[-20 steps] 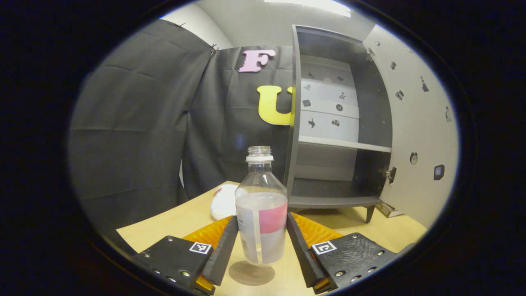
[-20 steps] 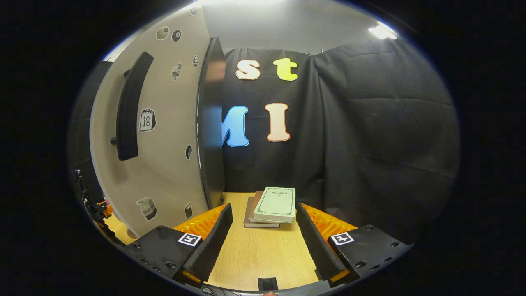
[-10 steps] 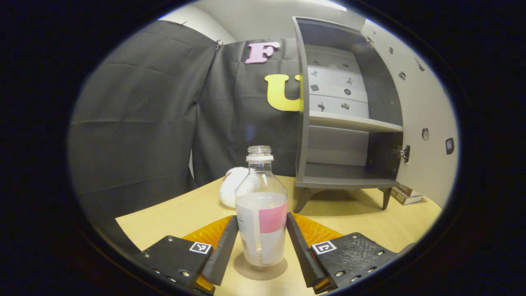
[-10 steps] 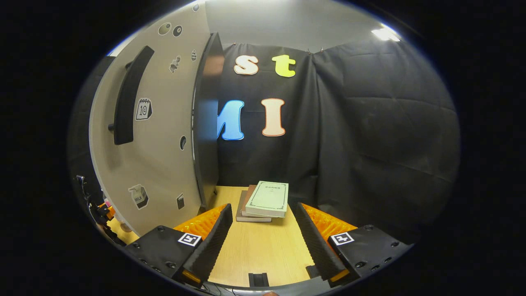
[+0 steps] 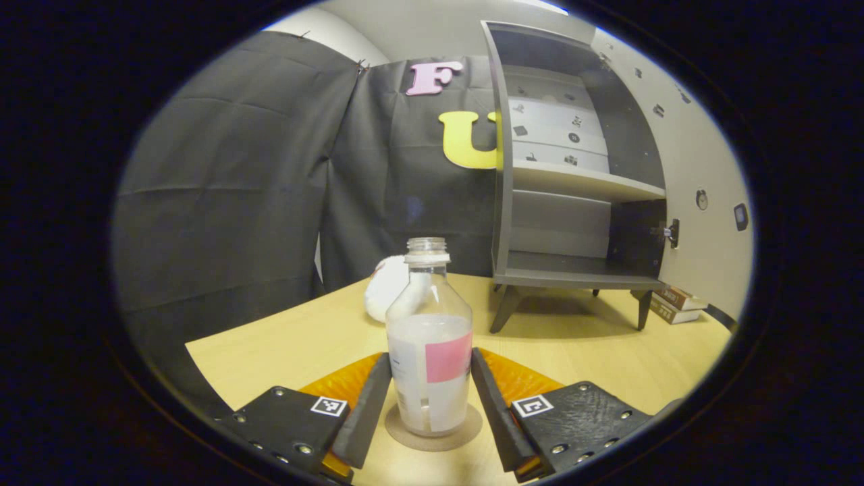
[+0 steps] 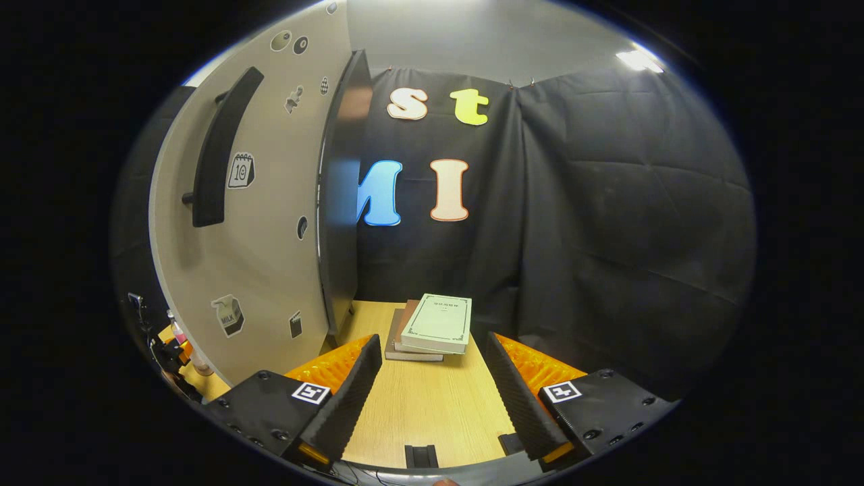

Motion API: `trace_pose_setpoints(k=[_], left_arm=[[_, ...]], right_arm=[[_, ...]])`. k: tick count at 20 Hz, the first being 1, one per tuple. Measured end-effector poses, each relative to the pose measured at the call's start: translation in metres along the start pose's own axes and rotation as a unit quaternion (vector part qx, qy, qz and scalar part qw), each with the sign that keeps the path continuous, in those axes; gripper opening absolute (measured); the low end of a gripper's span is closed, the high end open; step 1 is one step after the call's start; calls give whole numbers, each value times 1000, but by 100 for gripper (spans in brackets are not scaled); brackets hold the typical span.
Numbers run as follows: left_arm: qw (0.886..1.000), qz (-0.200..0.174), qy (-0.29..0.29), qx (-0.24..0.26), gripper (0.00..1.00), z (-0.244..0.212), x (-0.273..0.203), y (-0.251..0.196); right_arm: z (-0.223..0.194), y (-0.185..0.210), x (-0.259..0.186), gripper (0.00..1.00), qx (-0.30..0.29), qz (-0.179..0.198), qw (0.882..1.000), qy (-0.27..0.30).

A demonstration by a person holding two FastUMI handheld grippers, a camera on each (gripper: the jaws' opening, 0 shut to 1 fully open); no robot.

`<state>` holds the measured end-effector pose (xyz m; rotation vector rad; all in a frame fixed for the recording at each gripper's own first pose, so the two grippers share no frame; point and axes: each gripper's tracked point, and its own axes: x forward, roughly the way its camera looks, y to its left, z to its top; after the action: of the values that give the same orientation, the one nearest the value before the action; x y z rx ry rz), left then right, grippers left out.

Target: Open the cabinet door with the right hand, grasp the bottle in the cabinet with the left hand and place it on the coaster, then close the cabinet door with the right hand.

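Bottle [image 5: 429, 351] has come down onto the coaster [image 5: 434, 432] since a second ago, when it hung above it.
Left gripper [image 5: 430, 398] clasps the bottle upright; part the fingers evenly and back off straight. Right gripper [image 6: 432, 391] gapes empty near the open cabinet door [image 6: 270, 202]. The coaster's middle is hidden, so full contact is unclear.

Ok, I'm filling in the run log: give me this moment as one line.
stage: placing | left tongs: shut on bottle, over coaster | right tongs: open, empty | cabinet door: open
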<state>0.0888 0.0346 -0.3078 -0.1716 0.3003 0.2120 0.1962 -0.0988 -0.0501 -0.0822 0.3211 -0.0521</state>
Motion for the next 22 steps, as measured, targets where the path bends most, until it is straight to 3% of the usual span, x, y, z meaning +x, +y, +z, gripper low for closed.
trace_pose_setpoints(k=[1, 2, 15, 22], left_arm=[[1000, 1, 2, 0, 73, 0, -1, 0], [1000, 1, 4, 1, 72, -1, -2, 0], [999, 15, 12, 26, 71, 7, -26, -3], [999, 25, -11, 29, 72, 60, -49, -3]], right_arm=[[1, 1, -1, 95, 0, 1, 1000, -2], [3, 1, -1, 100, 0, 0, 1000, -6], [3, -3, 6, 100, 21, 10, 1000, -10], [15, 9, 9, 97, 25, 40, 999, -19]])
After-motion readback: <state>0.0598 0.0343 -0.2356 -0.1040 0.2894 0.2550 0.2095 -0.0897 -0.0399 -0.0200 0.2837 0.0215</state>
